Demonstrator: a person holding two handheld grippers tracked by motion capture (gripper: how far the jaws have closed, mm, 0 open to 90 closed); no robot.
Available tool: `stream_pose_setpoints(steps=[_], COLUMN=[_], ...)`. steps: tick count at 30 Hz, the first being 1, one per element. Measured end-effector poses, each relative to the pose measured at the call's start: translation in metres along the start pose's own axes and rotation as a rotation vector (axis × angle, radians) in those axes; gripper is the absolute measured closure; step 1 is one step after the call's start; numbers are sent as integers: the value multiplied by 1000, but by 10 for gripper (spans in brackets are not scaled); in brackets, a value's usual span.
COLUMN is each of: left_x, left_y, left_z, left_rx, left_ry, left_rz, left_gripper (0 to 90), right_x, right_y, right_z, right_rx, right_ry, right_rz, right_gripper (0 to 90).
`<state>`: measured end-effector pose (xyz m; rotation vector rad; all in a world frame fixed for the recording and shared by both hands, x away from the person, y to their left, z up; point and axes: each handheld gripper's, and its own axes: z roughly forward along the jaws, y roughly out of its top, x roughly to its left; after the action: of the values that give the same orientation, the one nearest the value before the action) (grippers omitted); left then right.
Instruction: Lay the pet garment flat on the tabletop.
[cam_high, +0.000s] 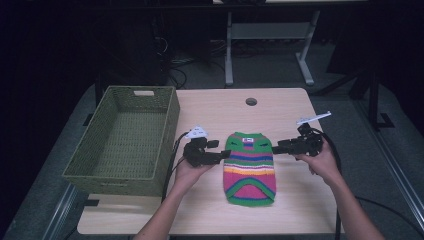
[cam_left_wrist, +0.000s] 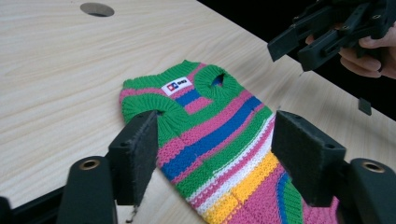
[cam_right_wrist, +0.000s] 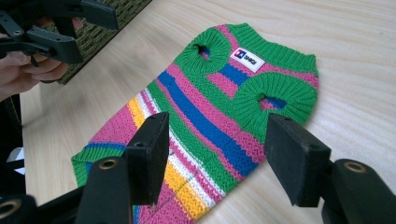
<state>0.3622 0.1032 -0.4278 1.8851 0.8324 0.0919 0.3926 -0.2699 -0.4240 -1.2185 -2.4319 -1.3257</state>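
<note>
hovering with jaws spread and nothing between the pads, the left claw (cam_high: 223, 150) sits just beside the left edge of the striped knitted sweater (cam_high: 250, 167), near its armhole; from the left claw's own view the jaws stand wide on either side of the garment's upper part without pressing it. the right claw (cam_high: 278, 147) mirrors it on the other side, likewise spread and gripping nothing, its tips just off the sweater's right shoulder.

the sweater lies flat on the worktop (cam_high: 210, 112), collar end away from the person, white label (cam_high: 248, 140) showing near the neck, hem toward the person. well to the left stands an empty green woven basket (cam_high: 127, 140), hanging partly over the worktop's left edge.

judging from this, the likely next step is pinching both sides of the garment. the risk is a shallow bite: thin knit lying flat gives the pads little to catch, so one side may slip free and the piece would twist or bunch. pads dragging across the loose weave could also snag a loop, or pull the sweater askew if one claw closes sooner than the other.
</note>
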Motion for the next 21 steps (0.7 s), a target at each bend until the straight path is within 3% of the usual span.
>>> stream_pose_setpoints(steps=[17, 21], left_x=[-11, -14], left_y=[-10, -11], left_z=[-2, -1], left_rx=[25, 54], left_ry=[-18, -13], left_rz=[8, 37], left_gripper=[273, 268], right_x=[-3, -3], right_y=[-19, -24], right_z=[-15, -18], right_rx=[-7, -7], right_ry=[19, 21], right_rz=[7, 6], right_gripper=[381, 377])
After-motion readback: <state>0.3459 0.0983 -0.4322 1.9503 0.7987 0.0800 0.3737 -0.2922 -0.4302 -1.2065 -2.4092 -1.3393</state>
